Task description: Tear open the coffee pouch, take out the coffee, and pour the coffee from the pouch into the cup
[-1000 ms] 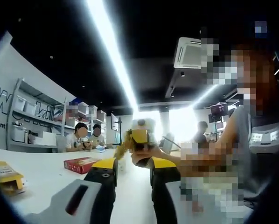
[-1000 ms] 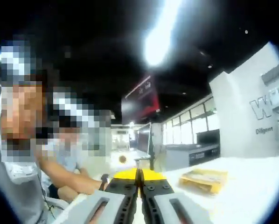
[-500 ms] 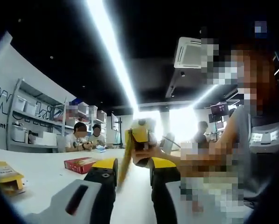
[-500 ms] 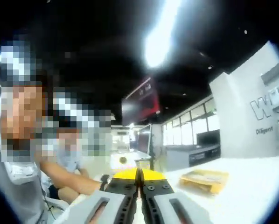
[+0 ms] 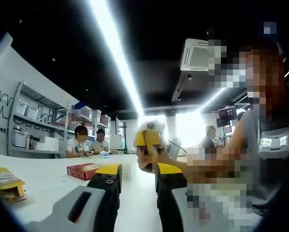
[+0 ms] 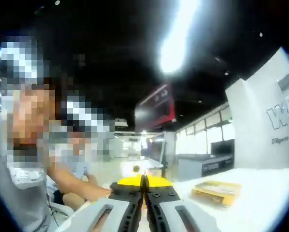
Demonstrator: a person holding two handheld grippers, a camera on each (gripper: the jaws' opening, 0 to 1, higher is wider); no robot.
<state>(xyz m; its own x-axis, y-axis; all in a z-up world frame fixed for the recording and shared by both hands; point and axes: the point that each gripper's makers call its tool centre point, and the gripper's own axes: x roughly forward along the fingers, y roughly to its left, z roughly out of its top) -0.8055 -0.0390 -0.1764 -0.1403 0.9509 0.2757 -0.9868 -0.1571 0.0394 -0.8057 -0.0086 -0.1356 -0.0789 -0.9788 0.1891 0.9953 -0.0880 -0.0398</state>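
1. L gripper [image 5: 137, 174]: jaws spread, nothing between; yellow coffee pouch [image 5: 147, 138] seen centre frame beyond the tips, held by a bare hand [image 5: 151, 159].
2. R gripper [image 6: 144, 183]: jaws pressed together, bottom centre; whether anything is pinched can't be told.
3. Around: red box [image 5: 83, 170] and yellow box [image 5: 4, 180] lower left on white table [image 5: 43, 181]; yellow box [image 6: 217, 191] lower right in R gripper view.

Left gripper view: bench [image 5: 48, 179] fills lower left. A box [image 5: 4, 182] lies on it at far left edge, a second box [image 5: 84, 170] on it left of center. Left tongs [image 5: 137, 176] rise from bottom center. A hand [image 5: 151, 158] holds a pouch [image 5: 147, 138] at center, above and behind the tongs. Shelves [image 5: 31, 128] stand at left, behind the bench.

Right gripper view: right tongs [image 6: 144, 186] at bottom center; a box [image 6: 217, 191] on the bench [image 6: 260, 193] at lower right.
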